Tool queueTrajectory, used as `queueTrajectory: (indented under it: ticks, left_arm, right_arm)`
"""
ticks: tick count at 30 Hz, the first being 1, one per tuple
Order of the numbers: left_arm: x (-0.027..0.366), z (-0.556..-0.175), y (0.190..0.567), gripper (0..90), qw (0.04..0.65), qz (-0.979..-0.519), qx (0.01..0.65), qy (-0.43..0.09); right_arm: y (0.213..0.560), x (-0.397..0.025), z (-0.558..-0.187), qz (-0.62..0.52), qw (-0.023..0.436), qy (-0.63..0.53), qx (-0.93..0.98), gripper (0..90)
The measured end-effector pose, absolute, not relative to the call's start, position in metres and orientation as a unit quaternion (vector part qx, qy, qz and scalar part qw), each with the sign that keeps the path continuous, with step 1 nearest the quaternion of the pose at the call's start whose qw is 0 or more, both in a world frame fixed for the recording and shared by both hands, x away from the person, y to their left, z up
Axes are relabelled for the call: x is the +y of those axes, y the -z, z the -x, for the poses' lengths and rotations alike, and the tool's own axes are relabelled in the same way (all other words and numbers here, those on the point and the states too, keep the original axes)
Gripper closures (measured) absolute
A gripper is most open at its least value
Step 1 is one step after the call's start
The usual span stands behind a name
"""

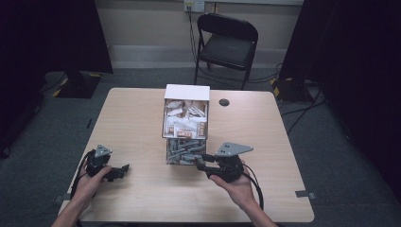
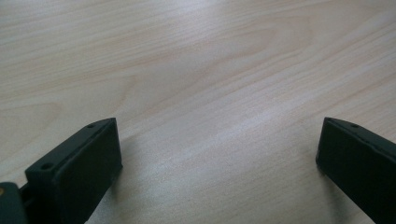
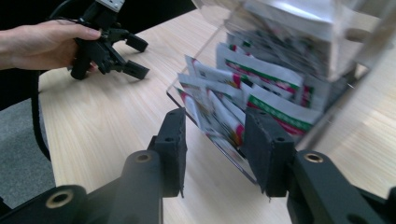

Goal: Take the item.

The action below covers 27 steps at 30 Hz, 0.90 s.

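Dark curtains and a folding chair (image 1: 227, 40) back the counter (image 1: 132, 123) in the high view, where a clear two-tier box (image 1: 186, 125) at mid-counter holds sachets above and grey packets below. The left hand-held gripper (image 2: 219, 158) rests spread over bare wood near the front-left corner. In the right gripper view, the right hand-held gripper (image 3: 217, 149) is apart at the lower tier's packets (image 3: 243, 102), nothing picked yet, I judge.

Light wooden worktop (image 1: 137, 118) seen from above.
A clear two-tier box (image 1: 186, 125) of packets stands mid-worktop; a small dark disc (image 1: 224, 102) lies beside it.

Dim room, soft overhead sheen on wood; packets perhaps motion-blurred.
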<state>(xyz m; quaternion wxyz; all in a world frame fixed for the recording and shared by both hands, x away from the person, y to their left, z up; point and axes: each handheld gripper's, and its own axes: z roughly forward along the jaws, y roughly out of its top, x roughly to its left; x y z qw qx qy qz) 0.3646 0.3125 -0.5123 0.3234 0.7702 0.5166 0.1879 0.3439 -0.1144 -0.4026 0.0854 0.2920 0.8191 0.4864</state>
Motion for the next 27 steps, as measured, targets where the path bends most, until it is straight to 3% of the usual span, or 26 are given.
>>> queueTrajectory:
  ticks: [27]
  left_arm:
    - [0.312, -0.364, 0.512, 0.0, 0.323, -0.77, 0.517, -0.188]
  right_arm:
    - [0.428, -0.073, -0.367, -0.271, 0.064, -0.466, 0.84, 72.7]
